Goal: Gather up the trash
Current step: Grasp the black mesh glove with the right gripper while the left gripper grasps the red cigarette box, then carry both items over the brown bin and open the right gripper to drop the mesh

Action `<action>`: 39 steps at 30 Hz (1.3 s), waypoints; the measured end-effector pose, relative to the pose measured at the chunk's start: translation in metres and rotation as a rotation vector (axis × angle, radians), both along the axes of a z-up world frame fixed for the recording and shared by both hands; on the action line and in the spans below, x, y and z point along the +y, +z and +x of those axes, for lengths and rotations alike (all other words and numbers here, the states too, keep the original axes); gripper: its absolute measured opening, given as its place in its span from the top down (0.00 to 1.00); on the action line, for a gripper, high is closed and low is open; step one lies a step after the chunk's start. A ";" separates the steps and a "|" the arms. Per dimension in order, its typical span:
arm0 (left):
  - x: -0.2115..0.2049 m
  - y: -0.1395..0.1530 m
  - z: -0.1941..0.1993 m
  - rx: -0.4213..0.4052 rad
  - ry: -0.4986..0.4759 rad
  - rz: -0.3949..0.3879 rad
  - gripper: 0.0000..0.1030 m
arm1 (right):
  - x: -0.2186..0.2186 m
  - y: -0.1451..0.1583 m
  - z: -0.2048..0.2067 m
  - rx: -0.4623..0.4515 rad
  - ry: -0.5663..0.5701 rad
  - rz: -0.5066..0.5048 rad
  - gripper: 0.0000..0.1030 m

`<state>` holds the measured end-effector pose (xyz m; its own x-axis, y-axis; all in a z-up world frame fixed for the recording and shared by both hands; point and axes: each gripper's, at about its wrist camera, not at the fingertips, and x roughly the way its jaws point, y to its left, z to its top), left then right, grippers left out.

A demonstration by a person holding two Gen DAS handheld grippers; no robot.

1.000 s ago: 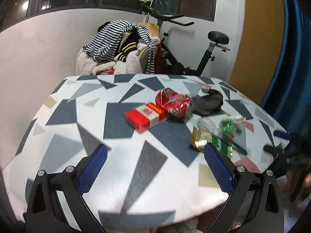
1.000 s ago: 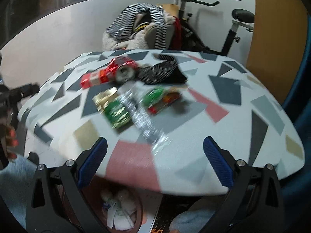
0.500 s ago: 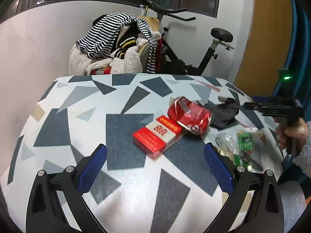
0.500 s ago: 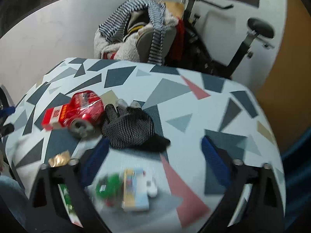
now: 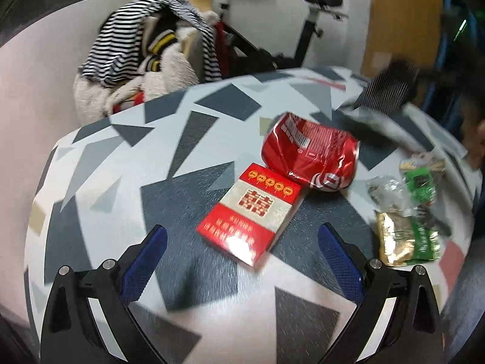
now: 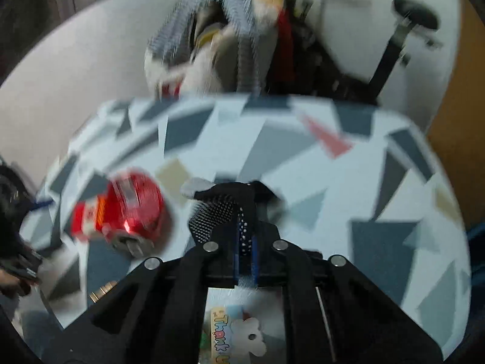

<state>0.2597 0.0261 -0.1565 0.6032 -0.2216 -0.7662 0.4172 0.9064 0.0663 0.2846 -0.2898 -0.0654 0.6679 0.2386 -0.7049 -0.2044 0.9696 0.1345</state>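
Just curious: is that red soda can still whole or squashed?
Squashed. The red can lies on its side on the table, its wall dented and creased, beside the red box.

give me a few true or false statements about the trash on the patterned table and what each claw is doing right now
1. The left claw is open and holds nothing. True.
2. The right claw is wide open above the table. False: its jaws are shut on the black-and-white mesh fabric piece.
3. The red and white cigarette box lies flat next to the crushed red drink can. True.
4. The crushed red drink can stands upright. False: it lies on its side on the geometric-patterned table.
5. The gold and green foil wrappers lie left of the cigarette box in the left wrist view. False: they lie to its right.
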 end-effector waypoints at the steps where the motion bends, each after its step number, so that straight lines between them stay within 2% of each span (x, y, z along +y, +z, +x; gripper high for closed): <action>1: -0.004 -0.003 0.005 0.012 -0.011 0.016 0.06 | -0.003 0.013 -0.006 -0.040 -0.010 -0.004 0.91; 2: -0.008 -0.006 0.011 0.023 -0.024 0.034 0.06 | -0.006 0.024 -0.012 -0.072 -0.010 -0.008 0.91; 6: -0.021 -0.020 0.030 0.076 -0.042 0.103 0.06 | -0.012 0.040 -0.025 -0.103 0.006 -0.016 0.91; 7: -0.021 -0.023 0.035 0.097 -0.037 0.105 0.15 | -0.014 0.043 -0.022 -0.105 0.011 -0.016 0.91; 8: -0.021 -0.025 0.037 0.118 -0.040 0.094 0.28 | -0.017 0.046 -0.021 -0.109 0.021 -0.017 0.91; 13: -0.008 -0.014 0.029 0.122 -0.007 0.018 0.39 | -0.018 0.054 -0.036 -0.155 0.071 -0.036 0.91; 16: 0.011 0.004 0.018 0.086 0.102 -0.054 0.41 | -0.016 0.055 -0.049 -0.166 0.079 -0.030 0.91; 22: 0.021 0.050 -0.021 -0.022 0.177 -0.177 0.42 | -0.009 0.061 -0.071 -0.172 0.094 -0.012 0.91; 29: 0.015 0.092 -0.090 -0.110 0.173 -0.295 0.42 | -0.005 0.066 -0.103 -0.173 0.111 0.013 0.91; 39: 0.012 0.102 -0.176 -0.128 0.134 -0.355 0.42 | 0.006 0.065 -0.179 -0.152 0.208 0.073 0.91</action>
<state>0.0842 0.0384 -0.0545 0.7306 -0.3721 -0.5725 0.3024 0.9281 -0.2173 0.1054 -0.2837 0.0001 0.6962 0.4281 -0.5762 -0.4214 0.8936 0.1547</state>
